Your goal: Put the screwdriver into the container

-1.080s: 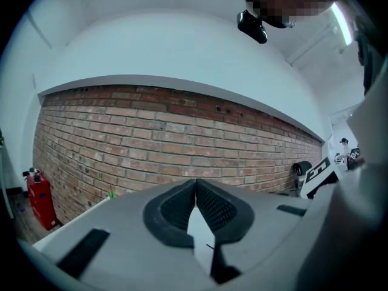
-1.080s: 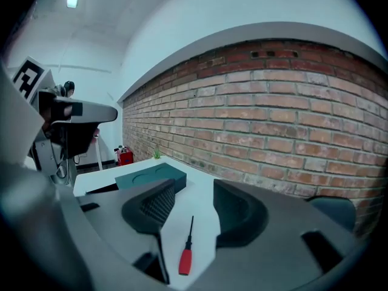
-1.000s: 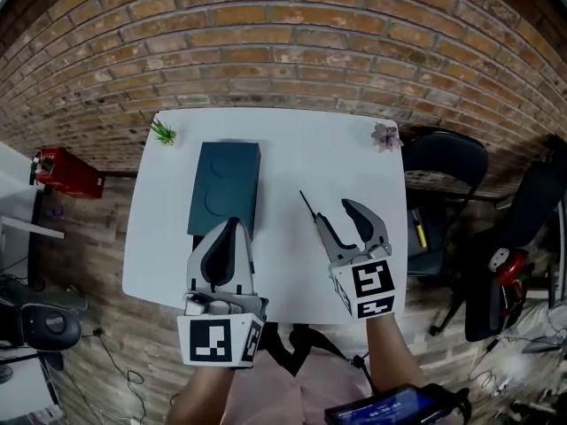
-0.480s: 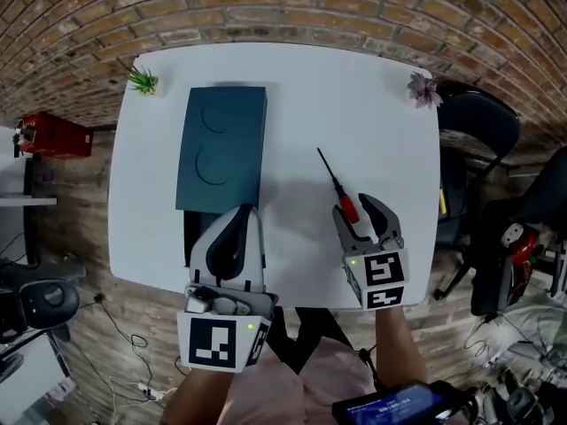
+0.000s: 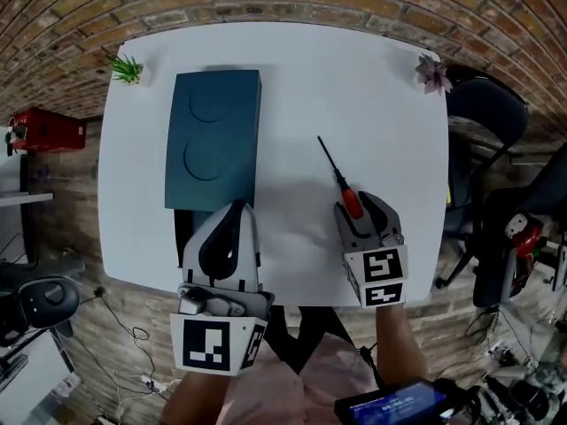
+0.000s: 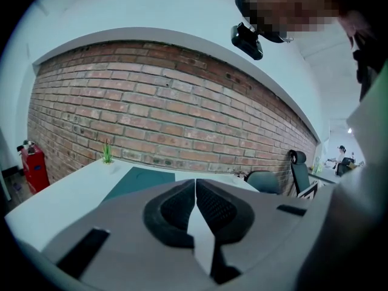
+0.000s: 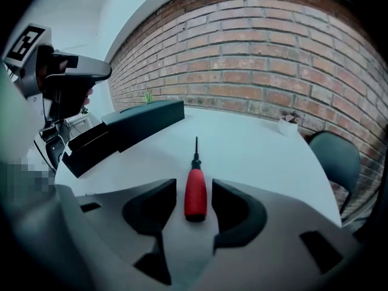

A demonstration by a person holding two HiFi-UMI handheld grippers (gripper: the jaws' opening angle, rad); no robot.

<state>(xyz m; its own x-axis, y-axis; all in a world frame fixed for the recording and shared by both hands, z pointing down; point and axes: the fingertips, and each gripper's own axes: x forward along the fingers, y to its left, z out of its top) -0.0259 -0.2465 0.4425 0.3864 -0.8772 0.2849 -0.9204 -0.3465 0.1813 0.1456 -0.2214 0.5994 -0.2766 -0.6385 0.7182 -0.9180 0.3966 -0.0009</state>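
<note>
A screwdriver (image 5: 351, 202) with a red handle and thin black shaft lies flat on the white table (image 5: 292, 78). My right gripper (image 5: 361, 208) straddles its handle (image 7: 195, 193). The jaws are closing, with a gap left on both sides of the handle. The dark teal container (image 5: 213, 135) lies lengthwise on the table's left half, and a dark lower part sticks out of its near end (image 7: 91, 147). My left gripper (image 5: 232, 209) is shut and empty, its tip over that near end; in the left gripper view the closed fingertips (image 6: 195, 183) point over the container (image 6: 142, 177).
A small green plant (image 5: 127, 69) stands at the far left corner and a pinkish one (image 5: 434, 73) at the far right corner. A dark chair (image 5: 478, 113) stands right of the table, a red extinguisher (image 5: 44, 131) on the floor at the left. A brick wall lies behind.
My right gripper has moved forward over the screwdriver, so its handle now lies between the jaws instead of beside them. The left gripper has stayed shut near the container's end.
</note>
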